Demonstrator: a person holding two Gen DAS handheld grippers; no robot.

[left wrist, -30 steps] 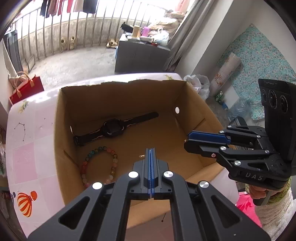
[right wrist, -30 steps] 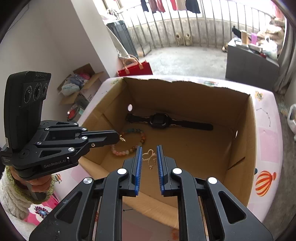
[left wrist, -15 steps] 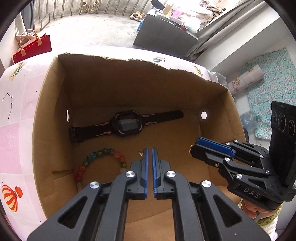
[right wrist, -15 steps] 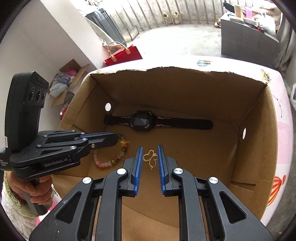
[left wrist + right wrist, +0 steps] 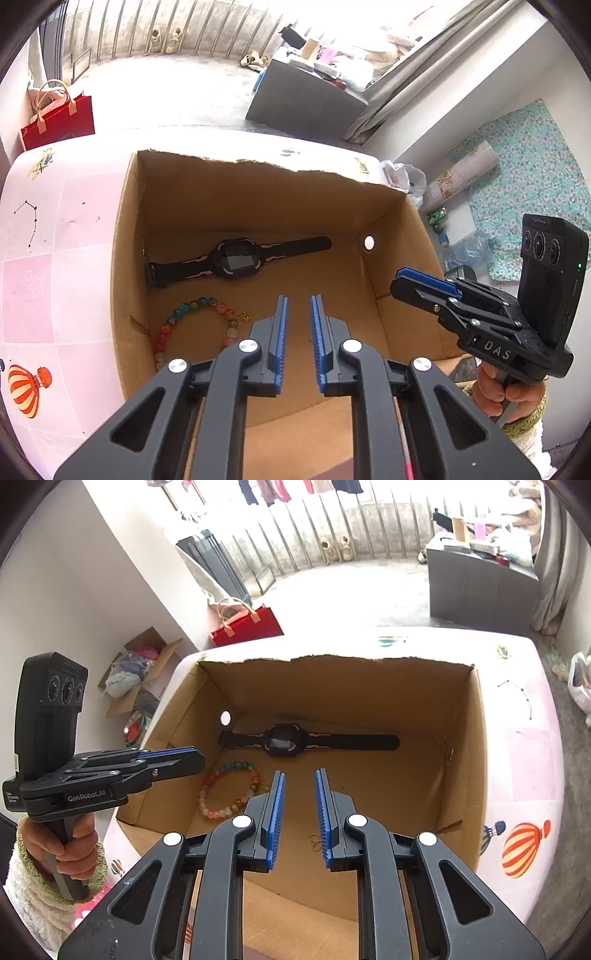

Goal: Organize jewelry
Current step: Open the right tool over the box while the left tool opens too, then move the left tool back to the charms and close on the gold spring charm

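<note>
**Four pieces in the box, both tongs empty**

Going left to right inside the cardboard box [image 5: 476,760]: the bead bracelet [image 5: 229,790] lies near the left wall, a small gold charm [image 5: 266,785] just beside its right edge. The black watch [image 5: 291,740] stretches behind them along the back wall. Its long axis runs left to right across the box, face up, one strap end near the hole in the left wall, the other reaching past the middle. A gold butterfly-shaped piece [image 5: 314,839] lies on the floor toward the front, partly hidden by the right gripper [image 5: 298,805].

The left gripper [image 5: 296,323] is opening, nothing between its pads; the right gripper's pads stand slightly apart and pinch nothing — the gold piece lies on the floor below them.

Judging by this, the sorting looks largely done: everything visible sits in the box. Whether more jewelry waits outside, the views do not show.
</note>
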